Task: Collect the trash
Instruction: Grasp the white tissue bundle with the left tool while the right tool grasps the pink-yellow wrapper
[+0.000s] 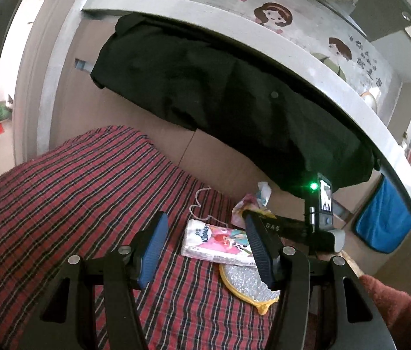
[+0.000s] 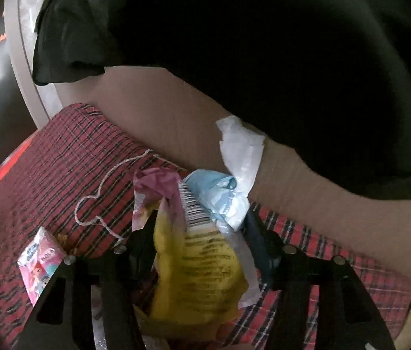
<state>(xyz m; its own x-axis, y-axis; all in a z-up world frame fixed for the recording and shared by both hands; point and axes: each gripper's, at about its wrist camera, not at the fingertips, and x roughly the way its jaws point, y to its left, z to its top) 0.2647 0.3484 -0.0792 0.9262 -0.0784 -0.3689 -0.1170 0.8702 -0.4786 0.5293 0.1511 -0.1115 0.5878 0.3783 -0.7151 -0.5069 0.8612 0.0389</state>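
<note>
My left gripper stands open over a red plaid bed cover. A pink cartoon-printed tissue pack lies on the cover between and beyond its fingers, untouched. My right gripper is shut on a bundle of trash: a yellow wrapper with a barcode, a crumpled pink wrapper and pale blue and white plastic. In the left wrist view the right gripper comes in from the right, with the bundle at its tip. The tissue pack sits at its lower left.
A round glittery silver item with a yellow rim lies under the tissue pack's near edge. A white string curls on the cover. A black garment hangs from the grey bunk rail. A blue cloth hangs at right. A reddish sleeve shows.
</note>
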